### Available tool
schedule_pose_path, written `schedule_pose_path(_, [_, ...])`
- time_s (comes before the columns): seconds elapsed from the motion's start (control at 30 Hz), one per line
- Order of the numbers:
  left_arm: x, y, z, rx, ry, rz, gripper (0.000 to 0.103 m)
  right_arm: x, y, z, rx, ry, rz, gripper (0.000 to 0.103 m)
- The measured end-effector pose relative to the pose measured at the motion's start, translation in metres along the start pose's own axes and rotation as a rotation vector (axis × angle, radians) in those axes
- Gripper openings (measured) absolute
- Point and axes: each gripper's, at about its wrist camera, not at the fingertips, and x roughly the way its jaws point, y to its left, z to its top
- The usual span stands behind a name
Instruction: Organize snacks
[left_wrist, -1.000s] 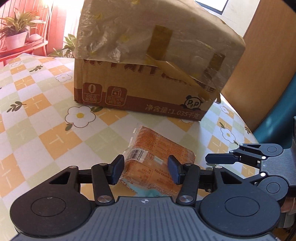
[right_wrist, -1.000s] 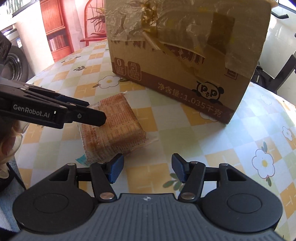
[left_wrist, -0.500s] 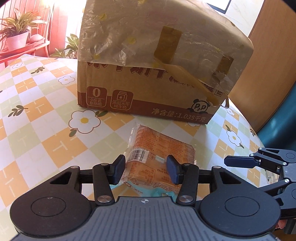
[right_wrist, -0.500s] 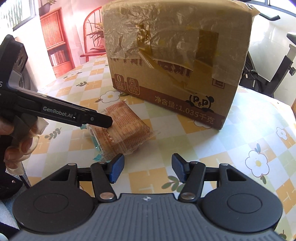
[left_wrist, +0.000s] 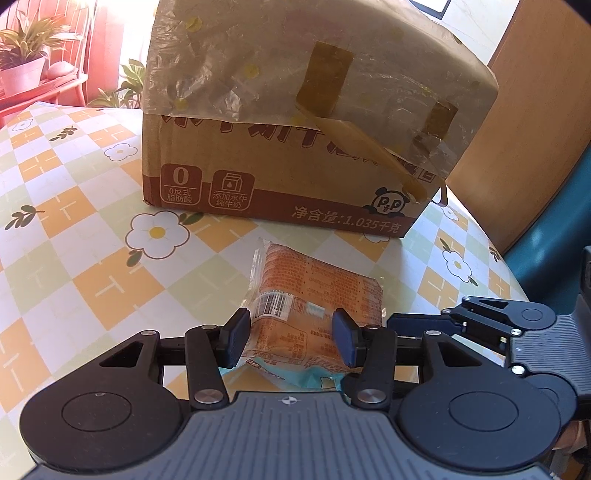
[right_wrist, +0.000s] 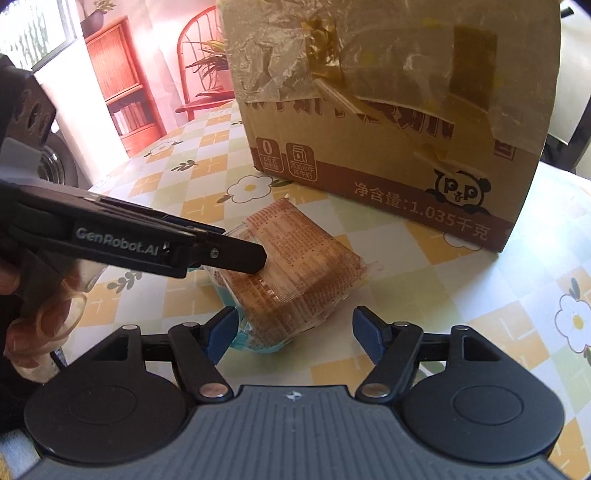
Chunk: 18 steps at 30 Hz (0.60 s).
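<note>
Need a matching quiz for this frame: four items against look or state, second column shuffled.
1 cardboard box
2 snack packet
3 left gripper
4 tablecloth

A checked, with a flower print
B closed on the packet's near end
C top covered in film and tape
D orange printed wrapper, in front of the box

Pairs: 1-C, 2-D, 3-B, 4-A

Left tongs (left_wrist: 291, 338) half-spread, angled down; right tongs (right_wrist: 294, 334) just opening wider, angled down.
</note>
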Motion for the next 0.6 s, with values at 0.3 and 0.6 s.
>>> schedule_pose_path(0.3, [-0.004, -0.004, 0.005, -0.005, -0.017, -0.033, 0.047, 0.0, 0.009, 0.003, -0.031, -0.098, -0.027, 0.057])
schedule_pose_path(0.6, [-0.069, -0.035, 0.047, 0.06, -0.204, -0.071, 0.047, -0.064, 0.014, 0.049, -0.13, -0.23, -0.048, 0.057])
